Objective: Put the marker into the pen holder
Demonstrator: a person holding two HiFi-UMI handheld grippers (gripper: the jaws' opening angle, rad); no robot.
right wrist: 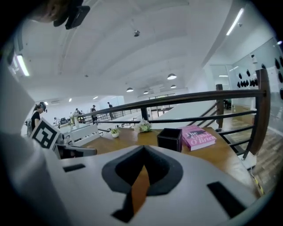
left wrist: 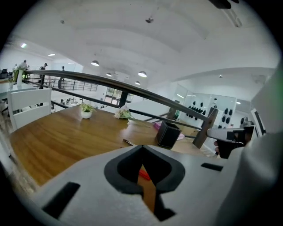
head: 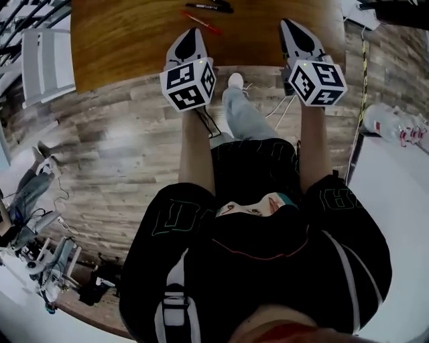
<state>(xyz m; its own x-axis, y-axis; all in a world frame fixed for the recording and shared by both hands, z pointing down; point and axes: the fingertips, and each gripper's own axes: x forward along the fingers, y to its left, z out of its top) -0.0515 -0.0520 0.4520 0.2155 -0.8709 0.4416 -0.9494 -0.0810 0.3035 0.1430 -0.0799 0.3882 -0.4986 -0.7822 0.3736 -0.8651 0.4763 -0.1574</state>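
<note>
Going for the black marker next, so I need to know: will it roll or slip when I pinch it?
The marker looks slim and round, lying flat on the smooth wooden table, so a nudge may roll it. It seems rigid and light; a pinch across the middle should lift it without sagging.

The person wears a black short-sleeved shirt (head: 268, 258) with green outlined letters on the sleeves, pale grey trousers (head: 247, 119) and a white shoe (head: 235, 80). The left gripper (head: 192, 31) and the right gripper (head: 287, 24) have grey-white shells with black inner pads, and each bears a cube (head: 188, 83) with black-and-white square markers.
</note>
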